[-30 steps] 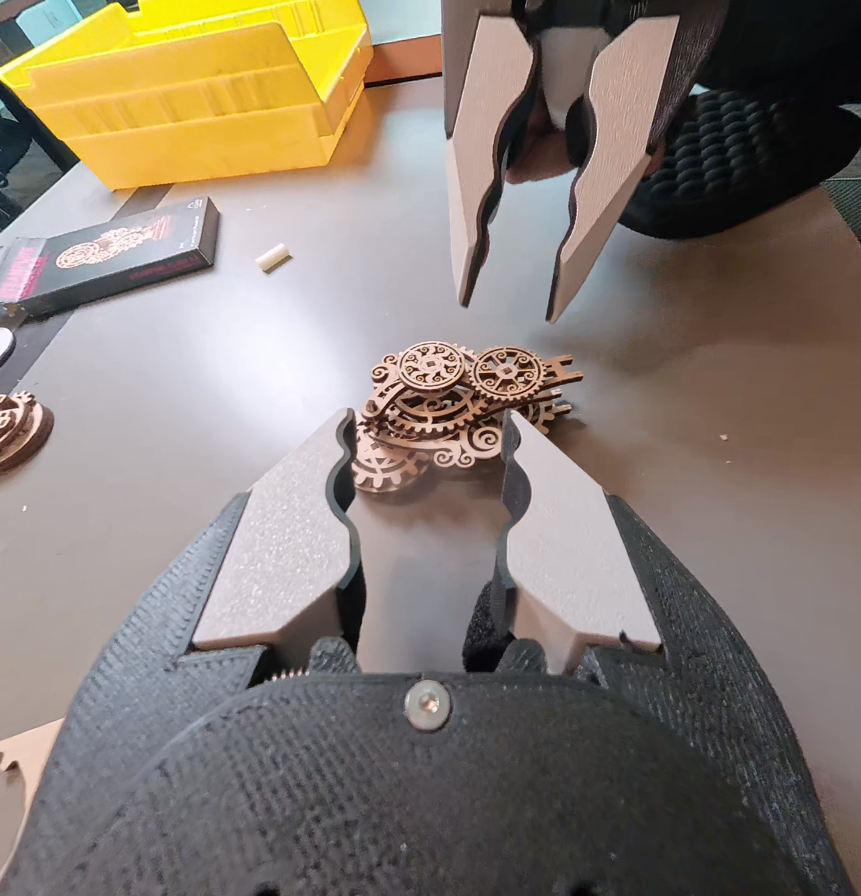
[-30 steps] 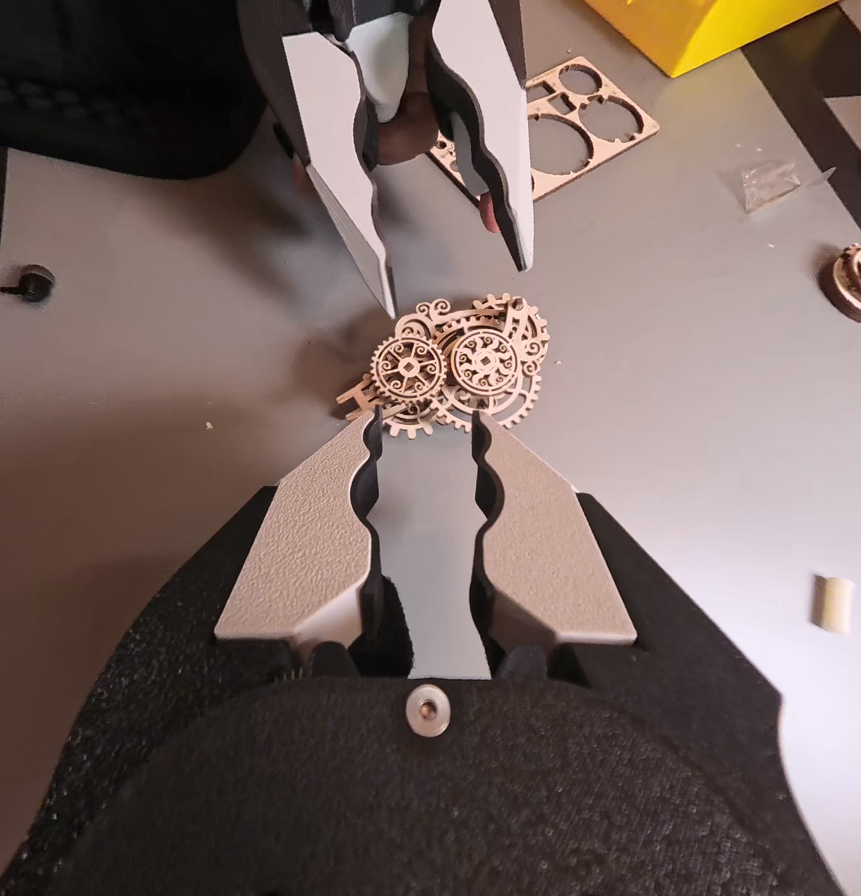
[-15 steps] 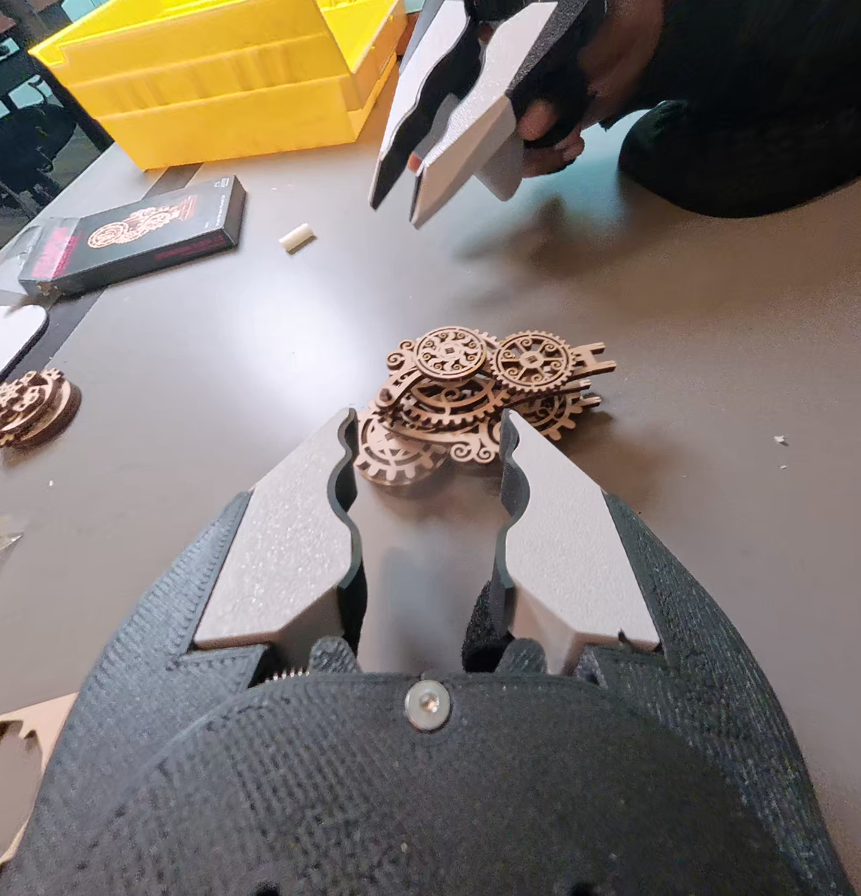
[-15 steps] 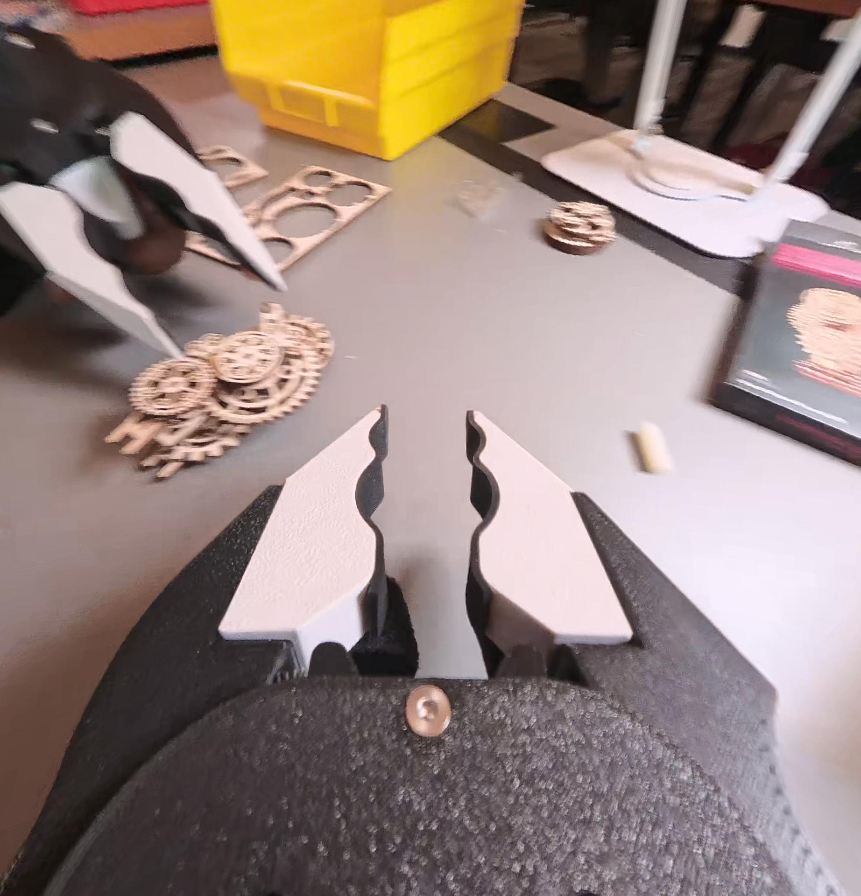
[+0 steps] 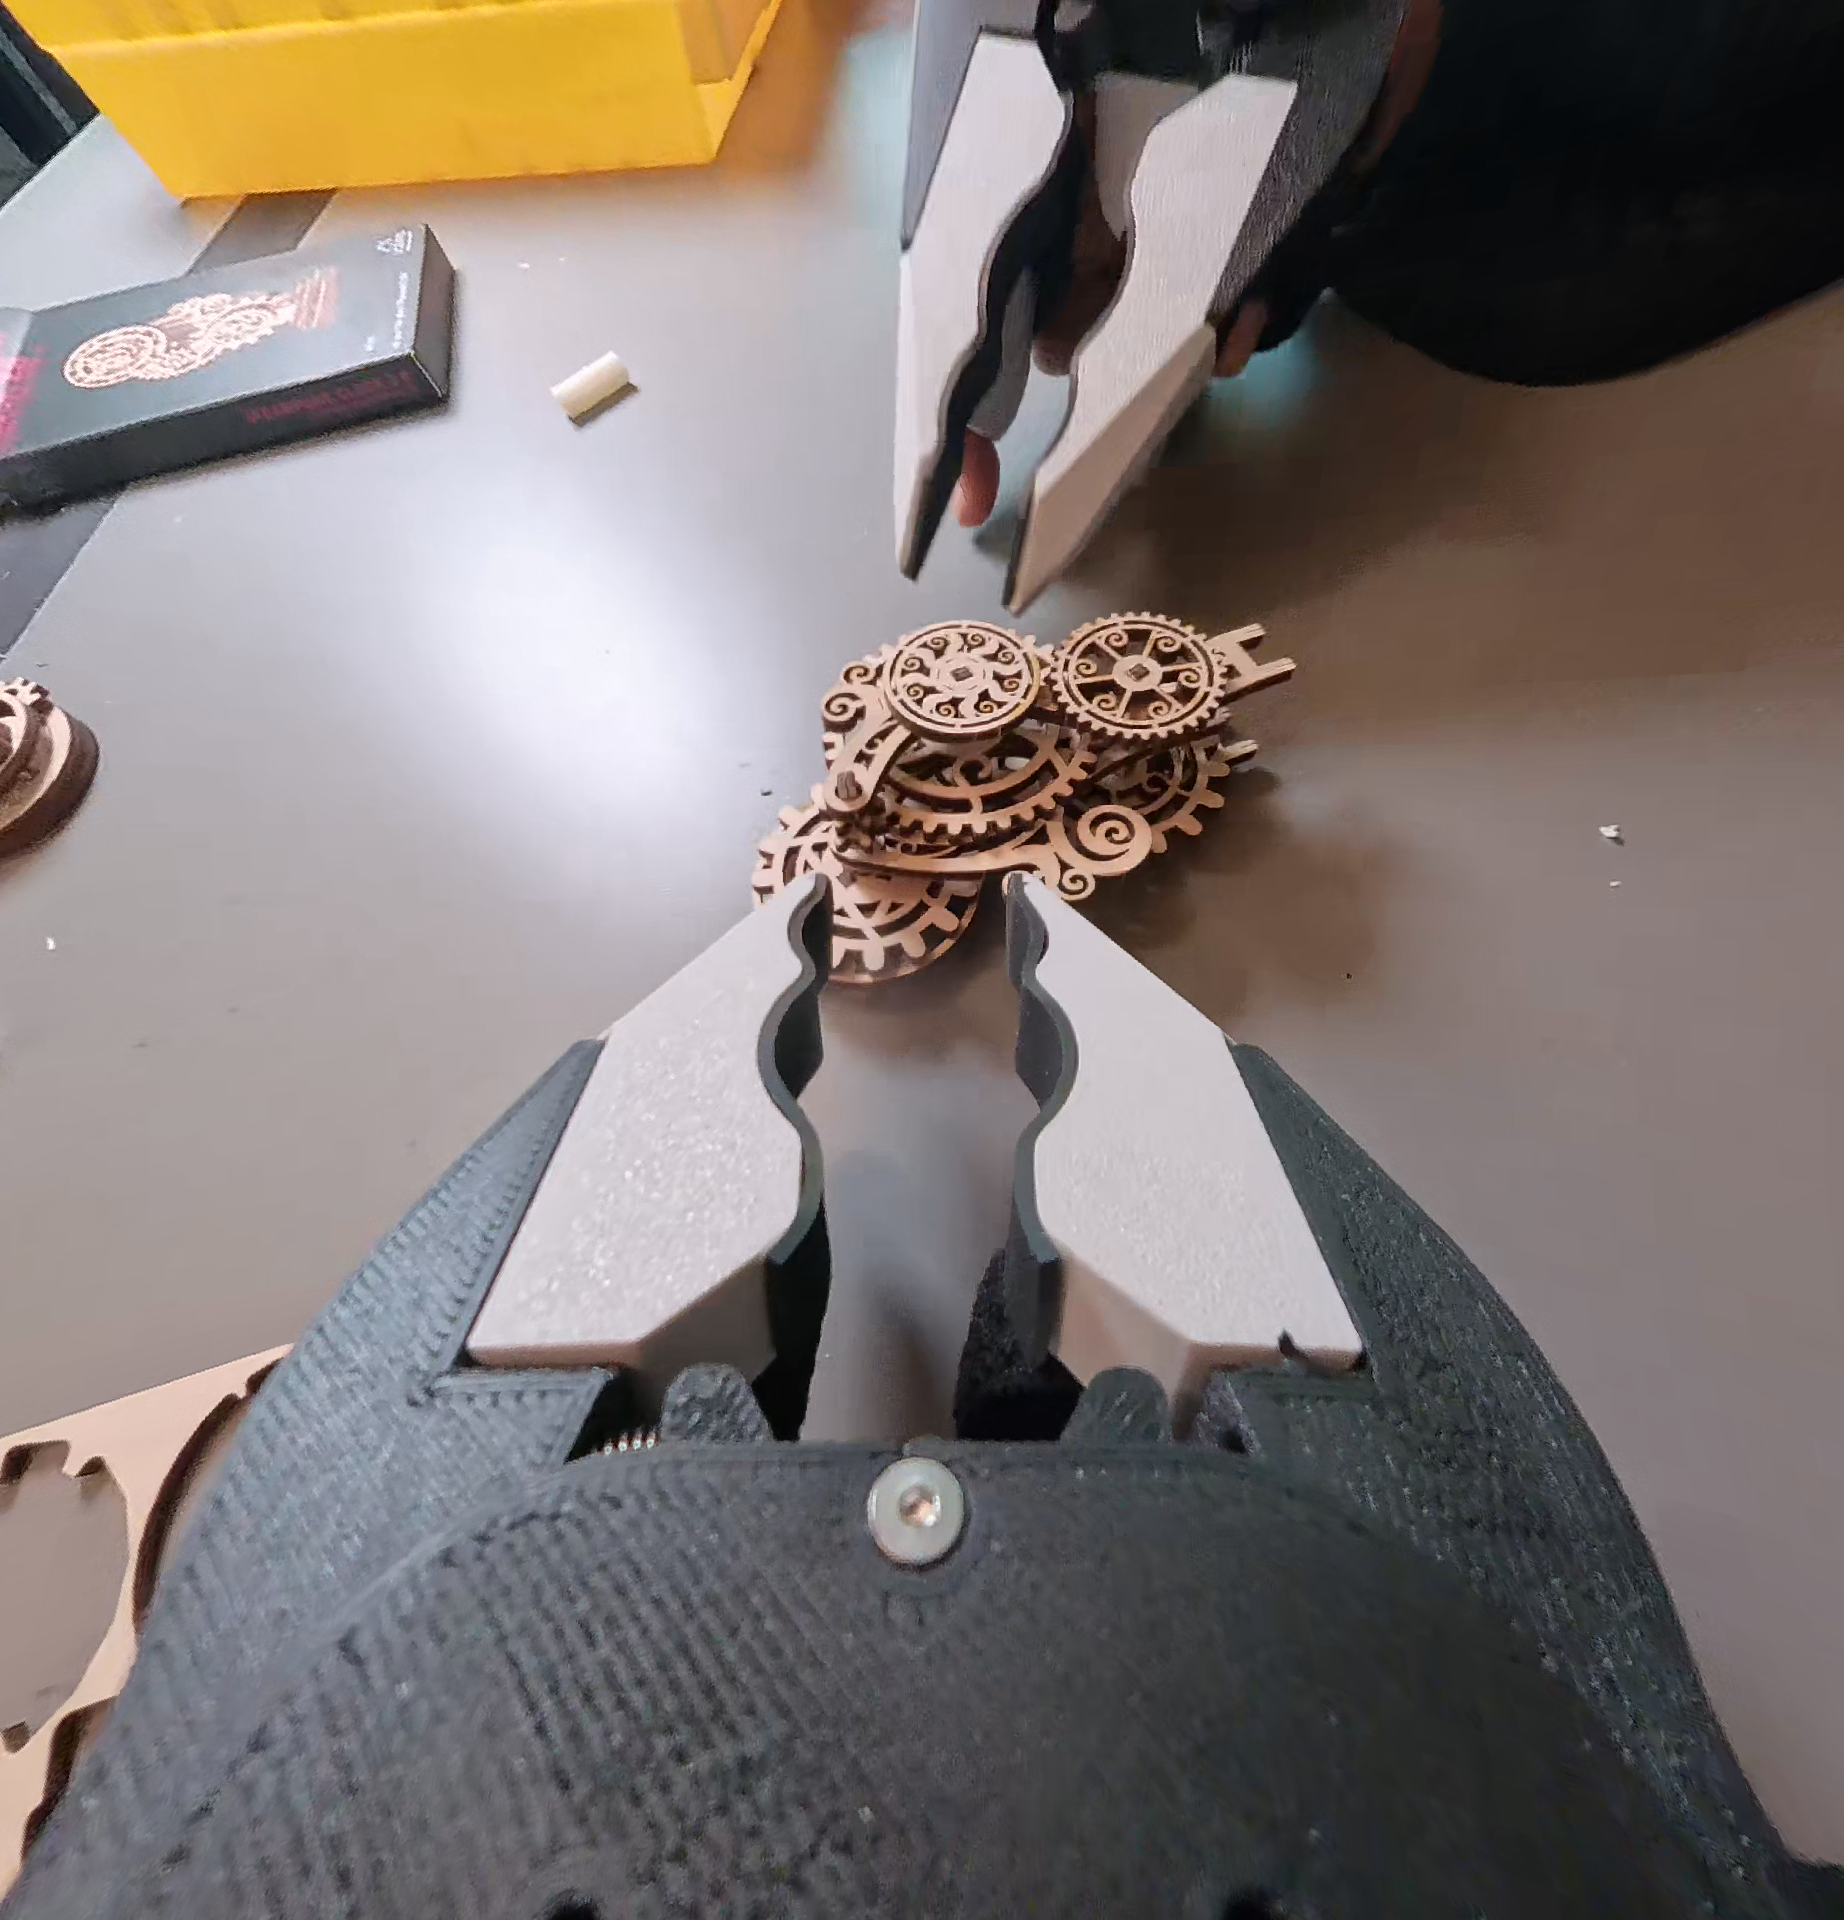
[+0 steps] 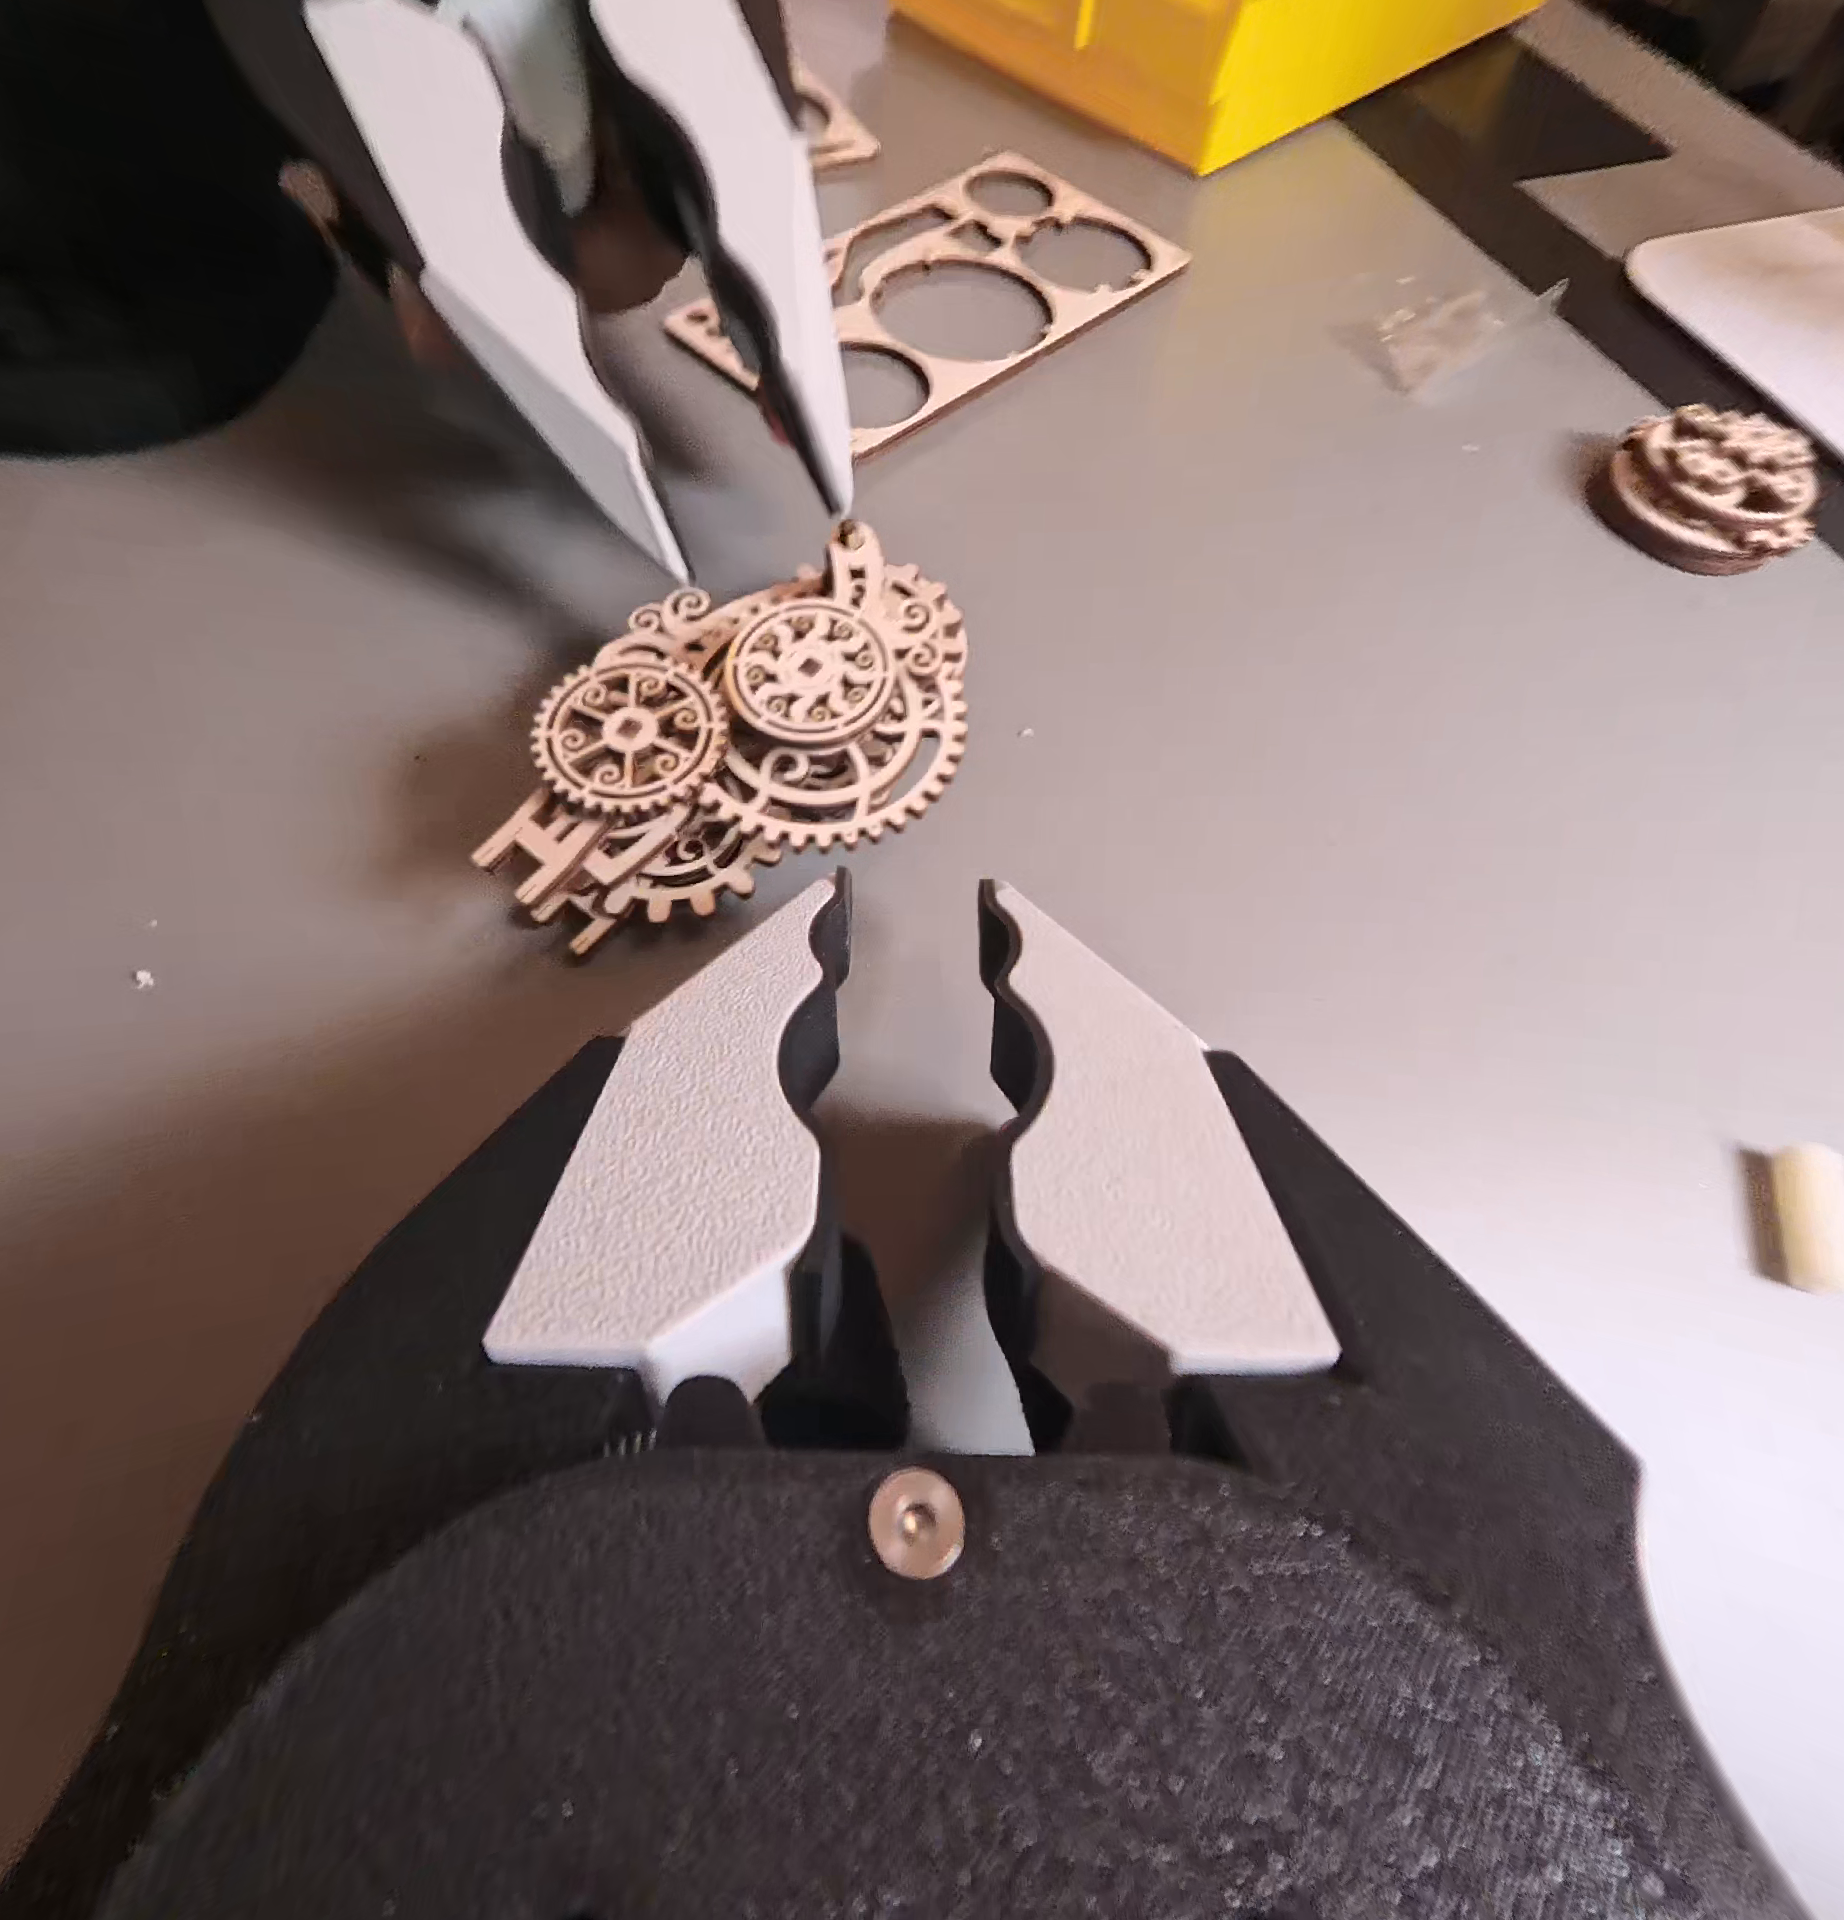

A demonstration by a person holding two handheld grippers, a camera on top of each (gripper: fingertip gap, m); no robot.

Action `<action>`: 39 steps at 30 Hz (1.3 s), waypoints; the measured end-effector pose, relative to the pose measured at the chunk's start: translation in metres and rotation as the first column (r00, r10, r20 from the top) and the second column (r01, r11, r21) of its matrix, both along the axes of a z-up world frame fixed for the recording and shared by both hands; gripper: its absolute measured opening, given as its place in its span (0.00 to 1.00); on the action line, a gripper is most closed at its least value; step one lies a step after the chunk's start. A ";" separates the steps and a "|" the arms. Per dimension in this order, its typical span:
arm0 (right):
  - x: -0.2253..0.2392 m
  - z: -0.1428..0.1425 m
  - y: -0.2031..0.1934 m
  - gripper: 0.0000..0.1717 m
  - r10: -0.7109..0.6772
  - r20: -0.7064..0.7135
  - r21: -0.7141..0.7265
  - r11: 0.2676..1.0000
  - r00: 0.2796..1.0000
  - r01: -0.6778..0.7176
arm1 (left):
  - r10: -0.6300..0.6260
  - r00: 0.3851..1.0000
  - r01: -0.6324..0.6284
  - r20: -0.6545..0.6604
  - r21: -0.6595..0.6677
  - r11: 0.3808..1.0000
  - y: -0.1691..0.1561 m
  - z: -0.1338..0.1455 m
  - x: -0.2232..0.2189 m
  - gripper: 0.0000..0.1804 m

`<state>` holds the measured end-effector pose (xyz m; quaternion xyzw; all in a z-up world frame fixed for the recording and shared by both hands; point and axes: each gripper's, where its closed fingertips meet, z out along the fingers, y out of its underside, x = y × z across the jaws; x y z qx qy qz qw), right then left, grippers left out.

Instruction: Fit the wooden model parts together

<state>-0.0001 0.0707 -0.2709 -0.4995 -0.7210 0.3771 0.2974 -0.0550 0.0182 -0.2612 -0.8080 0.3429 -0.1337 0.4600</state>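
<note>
Flat on the table [image 5: 378,935], the wooden gear model [image 5: 1011,769] runs crosswise, both tools spread.

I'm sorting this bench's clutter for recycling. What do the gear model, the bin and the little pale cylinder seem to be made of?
Gear model: thin unfinished plywood, probably laser-cut, judging by the darker edges and fine scrollwork. Bin: glossy yellow moulded plastic, with even colour and ribbed walls. Pale cylinder: cream and slightly translucent, possibly wax or soft plastic; the look leaves that open.

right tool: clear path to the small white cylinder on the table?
Probably yes. The right tool is open and empty, and only bare table lies between it and the white cylinder; the gear model sits on its other side.
</note>
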 end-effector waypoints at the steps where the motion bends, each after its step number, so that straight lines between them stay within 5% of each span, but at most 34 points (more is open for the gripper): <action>1: 0.000 -0.002 -0.002 0.13 0.010 0.006 0.015 1.000 1.000 -0.010 | -0.007 1.000 0.007 0.005 -0.004 1.000 -0.002 0.001 -0.001 0.18; 14: 0.002 -0.002 -0.016 0.12 0.066 -0.016 0.081 0.995 0.998 -0.064 | -0.060 0.997 0.057 -0.045 -0.054 0.997 -0.007 -0.017 0.016 0.23; 28: 0.011 0.002 -0.024 0.10 0.103 -0.031 0.069 0.993 0.994 -0.101 | 0.043 0.995 -0.044 -0.086 -0.008 0.999 0.003 -0.012 -0.008 0.22; 35: 0.011 -0.002 -0.011 0.16 0.055 -0.011 0.078 0.995 0.998 -0.054 | 0.011 1.000 -0.011 -0.011 -0.067 0.998 -0.005 -0.010 -0.006 0.27; 39: 0.004 -0.009 -0.012 0.29 0.100 0.027 0.098 0.990 0.995 -0.102 | -0.014 1.000 0.013 -0.007 -0.079 0.997 -0.006 -0.013 0.006 0.31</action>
